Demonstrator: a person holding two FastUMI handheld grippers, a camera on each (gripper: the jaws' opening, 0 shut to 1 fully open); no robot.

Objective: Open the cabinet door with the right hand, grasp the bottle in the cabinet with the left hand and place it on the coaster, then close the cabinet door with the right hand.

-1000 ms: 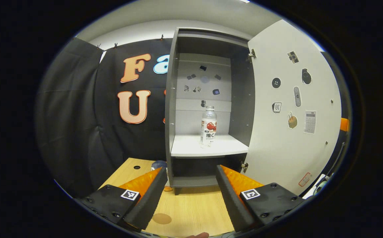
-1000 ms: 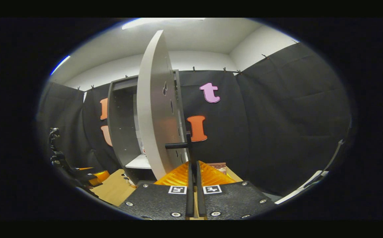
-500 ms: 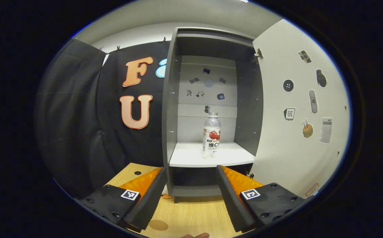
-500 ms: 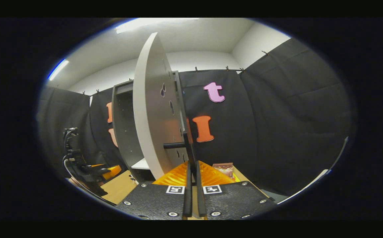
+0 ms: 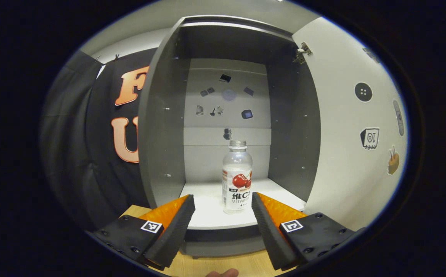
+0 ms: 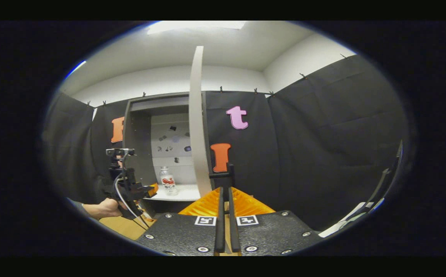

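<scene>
The left gripper [image 5: 223,204] has its jaws released wide, the clear plastic bottle with a red-fruit label [image 5: 237,179] upright on the white cabinet shelf [image 5: 207,215] just beyond, between them. The right gripper [image 6: 225,192] has its jaws clenched on the black door handle [image 6: 223,175].

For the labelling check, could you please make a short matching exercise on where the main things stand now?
Things:
1. bottle
2. cabinet door
3. left tongs
4. right tongs

States:
a. shut on the door handle
b. open, just short of the shelf
c. swung wide open
d. upright on the shelf

Pairs: 1-d, 2-c, 3-b, 4-a
</scene>
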